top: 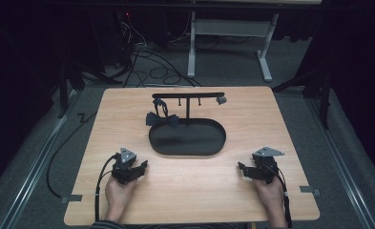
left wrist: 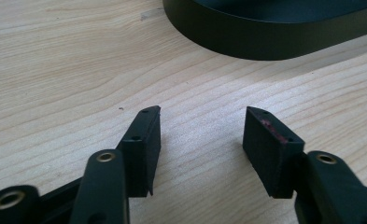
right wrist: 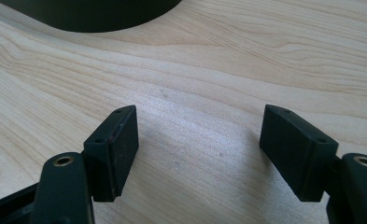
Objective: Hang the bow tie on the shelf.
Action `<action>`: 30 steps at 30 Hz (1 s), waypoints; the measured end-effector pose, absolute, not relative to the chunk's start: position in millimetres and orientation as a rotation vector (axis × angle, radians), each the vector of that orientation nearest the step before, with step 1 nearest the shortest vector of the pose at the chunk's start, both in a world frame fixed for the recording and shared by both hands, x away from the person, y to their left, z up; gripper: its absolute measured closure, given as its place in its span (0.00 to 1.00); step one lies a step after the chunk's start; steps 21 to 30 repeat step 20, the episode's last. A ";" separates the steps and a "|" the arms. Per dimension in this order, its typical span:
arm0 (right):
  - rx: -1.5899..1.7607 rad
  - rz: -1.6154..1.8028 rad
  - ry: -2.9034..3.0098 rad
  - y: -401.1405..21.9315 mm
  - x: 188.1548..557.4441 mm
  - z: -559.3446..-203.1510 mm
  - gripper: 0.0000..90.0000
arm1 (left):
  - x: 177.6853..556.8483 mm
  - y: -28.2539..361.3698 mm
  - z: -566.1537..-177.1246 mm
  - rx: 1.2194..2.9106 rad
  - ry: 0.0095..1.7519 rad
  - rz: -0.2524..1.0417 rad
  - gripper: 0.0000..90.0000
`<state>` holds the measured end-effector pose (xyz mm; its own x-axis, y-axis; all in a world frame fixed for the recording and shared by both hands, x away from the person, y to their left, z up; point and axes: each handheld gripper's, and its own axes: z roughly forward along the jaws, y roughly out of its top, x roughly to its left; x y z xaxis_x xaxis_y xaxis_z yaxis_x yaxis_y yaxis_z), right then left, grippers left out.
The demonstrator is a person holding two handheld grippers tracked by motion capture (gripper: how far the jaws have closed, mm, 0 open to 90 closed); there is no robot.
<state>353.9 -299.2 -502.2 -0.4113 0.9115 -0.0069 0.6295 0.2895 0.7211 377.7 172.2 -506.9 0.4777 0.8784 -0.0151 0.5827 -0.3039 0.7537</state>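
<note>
Wooden table fills the centre of the high view; dark floor with cables beyond its far edge.

Left gripper, lower left of the high view, is held in the person's left hand just above the near part of the table, jaws pointing toward the middle. In the left gripper view the jaws stand well apart, bare wood grain between the pads, nothing gripped.

Right gripper, lower right of the high view, is in the right hand, jaws pointing inward toward the left gripper. In the right gripper view the jaws are spread wide, only tabletop between them, nothing held.

Black oval tray sits at the centre of the table, between the two grippers and farther from the person. Its dark wall shows at the top of the left gripper view and at the upper left of the right gripper view. Both grippers are apart from it.

A thin black T-shaped stand rises from the tray's far edge, with small hooks under its crossbar. A dark bow tie hangs from the left end of the bar, resting at the tray's upper left rim. A small greyish item hangs at the bar's right end; too small to identify.
</note>
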 end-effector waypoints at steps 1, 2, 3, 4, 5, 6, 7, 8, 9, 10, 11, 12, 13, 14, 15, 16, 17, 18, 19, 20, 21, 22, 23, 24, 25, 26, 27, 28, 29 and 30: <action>1.381 0.908 2.145 -299.2 353.9 -502.2 0.33 | 377.8 172.2 -507.1 2.013 1.207 0.532 0.50; 1.381 0.908 2.145 -299.2 353.8 -502.2 0.33 | 377.9 172.2 -507.1 2.013 1.209 0.533 0.49; 1.380 0.908 2.145 -299.1 353.9 -502.2 0.33 | 378.1 172.3 -507.2 2.013 1.208 0.529 0.49; 1.380 0.908 2.145 -299.2 353.9 -502.2 0.33 | 378.1 172.1 -507.2 2.017 1.205 0.528 0.47; 1.380 0.908 2.145 -299.1 353.8 -502.2 0.33 | 378.2 172.0 -507.3 2.018 1.203 0.527 0.45; 1.380 0.907 2.146 -299.2 353.8 -502.1 0.33 | 378.2 172.0 -507.4 2.018 1.202 0.525 0.44; 1.380 0.907 2.146 -299.2 353.8 -502.1 0.33 | 378.0 171.9 -507.2 2.023 1.201 0.522 0.43; 1.379 0.908 2.148 -299.2 353.8 -502.1 0.33 | 378.0 171.9 -507.2 2.023 1.200 0.521 0.42; 1.378 0.907 2.148 -299.2 353.8 -502.1 0.33 | 378.0 171.8 -507.2 2.023 1.201 0.521 0.42; 1.378 0.907 2.148 -299.2 353.8 -502.1 0.33 | 378.1 171.8 -507.4 2.022 1.200 0.520 0.42; 1.378 0.909 2.148 -299.2 353.8 -502.2 0.33 | 378.1 171.8 -507.2 2.024 1.199 0.518 0.41; 1.380 0.911 2.147 -299.3 353.8 -502.2 0.33 | 378.0 171.7 -507.3 2.025 1.198 0.517 0.41; 1.385 0.911 2.146 -299.3 353.7 -502.1 0.33 | 378.0 171.6 -507.3 2.026 1.198 0.517 0.40; 1.384 0.912 2.148 -299.5 353.8 -502.1 0.33 | 377.9 171.6 -507.3 2.026 1.199 0.517 0.39; 1.383 0.911 2.148 -299.5 353.8 -502.0 0.33 | 377.9 171.5 -507.3 2.027 1.197 0.515 0.39; 1.382 0.911 2.146 -299.2 353.8 -502.2 0.33 | 377.9 171.6 -507.2 2.030 1.197 0.515 0.38; 1.379 0.909 2.147 -299.2 353.8 -502.2 0.33 | 377.8 171.4 -507.2 2.030 1.197 0.513 0.38; 1.380 0.910 2.147 -299.2 353.8 -502.2 0.33 | 377.8 171.2 -507.4 2.028 1.197 0.514 0.38; 1.382 0.911 2.146 -299.2 353.8 -502.2 0.33 | 377.8 171.1 -507.4 2.029 1.196 0.513 0.37; 1.380 0.911 2.147 -299.3 353.9 -502.2 0.33 | 377.7 170.9 -507.5 2.028 1.196 0.515 0.37; 1.380 0.911 2.147 -299.3 353.9 -502.2 0.33 | 377.7 170.9 -507.5 2.028 1.196 0.515 0.37; 1.380 0.911 2.147 -299.3 353.9 -502.2 0.33 | 377.7 170.9 -507.5 2.028 1.196 0.515 0.37; 1.380 0.911 2.147 -299.3 353.9 -502.2 0.33 | 377.7 170.9 -507.5 2.028 1.196 0.515 0.37; 1.380 0.911 2.147 -299.3 353.9 -502.2 0.33 | 377.7 170.9 -507.5 2.028 1.196 0.515 0.37; 1.380 0.911 2.147 -299.3 353.9 -502.2 0.33 | 377.7 170.9 -507.5 2.028 1.196 0.515 0.37; 1.380 0.911 2.147 -299.3 353.9 -502.2 0.33 | 377.7 170.9 -507.5 2.028 1.196 0.515 0.37; 1.380 0.911 2.147 -299.3 353.9 -502.2 0.33 | 377.7 170.9 -507.5 2.028 1.196 0.515 0.37; 1.380 0.911 2.147 -299.3 353.9 -502.2 0.33 | 377.7 170.9 -507.5 2.028 1.196 0.515 0.37; 1.380 0.911 2.147 -299.3 353.9 -502.2 0.33 | 377.7 170.9 -507.5 2.028 1.196 0.515 0.37; 1.380 0.911 2.147 -299.3 353.9 -502.2 0.33 | 377.7 170.9 -507.5 2.028 1.196 0.515 0.37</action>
